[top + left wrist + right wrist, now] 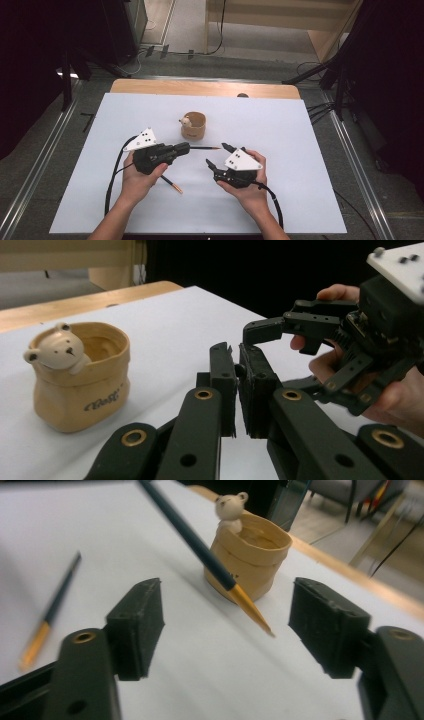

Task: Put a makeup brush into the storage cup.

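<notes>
My left gripper [186, 147] pinches a dark pencil [205, 147] level, tip toward my spread right gripper [218, 154], apparently for a handover near the bear cup [193, 125].

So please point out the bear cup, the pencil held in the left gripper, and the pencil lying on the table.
bear cup [193, 128]: high view, front wall.
held pencil [200, 547]: right gripper view, dark shaft.
lying pencil [172, 185]: high view, shaft near its orange end.
</notes>
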`<move>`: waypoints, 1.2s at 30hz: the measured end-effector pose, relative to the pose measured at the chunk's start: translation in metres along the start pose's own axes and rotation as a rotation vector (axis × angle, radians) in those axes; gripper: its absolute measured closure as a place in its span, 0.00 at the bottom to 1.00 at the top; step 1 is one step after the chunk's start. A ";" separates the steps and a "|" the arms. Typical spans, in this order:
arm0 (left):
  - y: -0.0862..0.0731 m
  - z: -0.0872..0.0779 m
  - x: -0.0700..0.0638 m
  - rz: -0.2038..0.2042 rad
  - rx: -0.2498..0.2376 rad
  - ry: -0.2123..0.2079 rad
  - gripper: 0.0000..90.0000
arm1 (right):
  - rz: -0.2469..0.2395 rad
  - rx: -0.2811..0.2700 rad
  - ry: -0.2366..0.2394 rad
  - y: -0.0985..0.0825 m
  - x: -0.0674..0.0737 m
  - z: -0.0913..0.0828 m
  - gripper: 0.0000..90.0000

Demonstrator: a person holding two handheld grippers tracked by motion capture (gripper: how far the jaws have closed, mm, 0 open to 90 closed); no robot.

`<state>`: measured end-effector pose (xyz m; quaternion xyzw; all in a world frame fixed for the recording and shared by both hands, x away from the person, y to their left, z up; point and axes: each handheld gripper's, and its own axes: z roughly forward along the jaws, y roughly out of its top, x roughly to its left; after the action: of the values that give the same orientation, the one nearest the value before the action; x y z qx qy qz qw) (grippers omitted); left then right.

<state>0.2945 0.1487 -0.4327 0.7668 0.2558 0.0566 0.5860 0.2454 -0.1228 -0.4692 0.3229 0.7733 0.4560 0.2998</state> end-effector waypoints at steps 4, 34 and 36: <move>-0.001 0.000 -0.001 0.011 -0.023 0.015 0.97 | 0.244 -0.038 0.014 -0.003 -0.012 -0.001 0.15; -0.019 0.027 -0.031 0.099 -0.068 0.038 0.97 | 1.289 -0.050 0.186 -0.022 -0.026 0.000 0.21; -0.020 0.028 -0.033 0.102 -0.068 0.039 0.97 | 1.310 -0.048 0.197 -0.021 -0.025 -0.001 0.28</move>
<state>0.2704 0.1132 -0.4527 0.7572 0.2258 0.1100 0.6030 0.2553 -0.1510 -0.4835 0.6762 0.4304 0.5887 -0.1045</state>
